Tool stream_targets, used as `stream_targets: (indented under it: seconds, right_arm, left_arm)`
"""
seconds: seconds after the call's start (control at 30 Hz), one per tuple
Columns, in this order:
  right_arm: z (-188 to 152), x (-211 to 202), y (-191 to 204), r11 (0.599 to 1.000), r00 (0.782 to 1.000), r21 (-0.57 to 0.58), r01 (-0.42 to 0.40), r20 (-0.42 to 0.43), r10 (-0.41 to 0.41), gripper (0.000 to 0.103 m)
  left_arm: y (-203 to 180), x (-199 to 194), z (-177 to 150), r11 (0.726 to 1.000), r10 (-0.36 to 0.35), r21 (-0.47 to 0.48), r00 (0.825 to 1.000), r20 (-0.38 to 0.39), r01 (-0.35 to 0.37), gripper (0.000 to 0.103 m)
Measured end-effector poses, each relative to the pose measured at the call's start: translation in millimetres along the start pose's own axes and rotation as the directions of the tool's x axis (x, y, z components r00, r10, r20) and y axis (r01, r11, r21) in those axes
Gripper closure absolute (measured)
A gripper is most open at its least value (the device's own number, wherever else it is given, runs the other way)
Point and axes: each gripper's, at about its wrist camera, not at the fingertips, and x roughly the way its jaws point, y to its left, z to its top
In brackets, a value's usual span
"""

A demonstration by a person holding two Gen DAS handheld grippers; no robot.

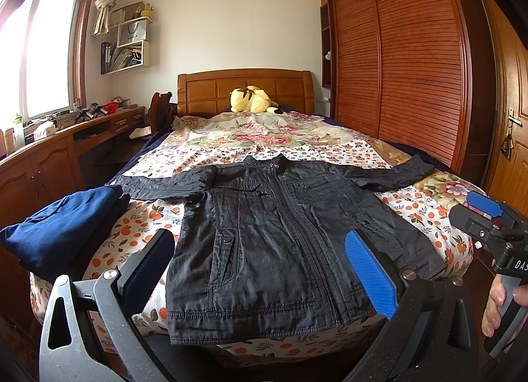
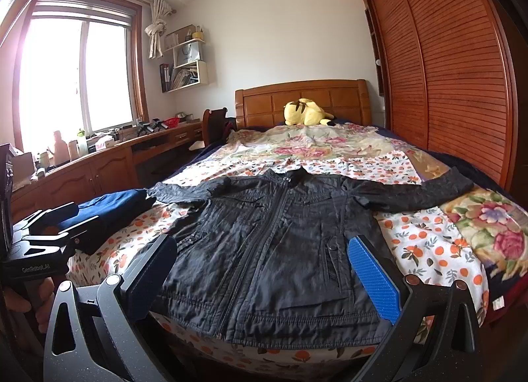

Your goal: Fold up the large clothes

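A black zip-up jacket [image 1: 274,243] lies flat, front up, on the foot of the bed, sleeves spread out to both sides; it also shows in the right wrist view [image 2: 270,250]. My left gripper [image 1: 260,269] is open and empty, held above the jacket's hem. My right gripper [image 2: 264,273] is open and empty, also above the hem; it shows at the right edge of the left wrist view [image 1: 488,213]. The left gripper's body shows at the left edge of the right wrist view [image 2: 43,236].
A folded navy garment [image 1: 66,230] lies on the bed's left corner beside the left sleeve. The floral bedspread [image 1: 425,207] covers the bed. A yellow plush toy [image 1: 252,99] sits by the headboard. A wooden desk [image 1: 49,154] runs along the left; a wardrobe [image 1: 412,61] stands at right.
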Motion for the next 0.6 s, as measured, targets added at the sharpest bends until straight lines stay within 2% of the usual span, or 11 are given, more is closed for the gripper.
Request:
stream_targets:
  seconds: [0.6]
  right_arm:
    - [1.7,0.2,-1.2,1.0,1.0,0.003,-0.003,-0.003,0.003,0.0]
  left_arm:
    - [2.4,3.8,-1.2,1.0,0.001,-0.002,1.0,-0.005,-0.001,0.0]
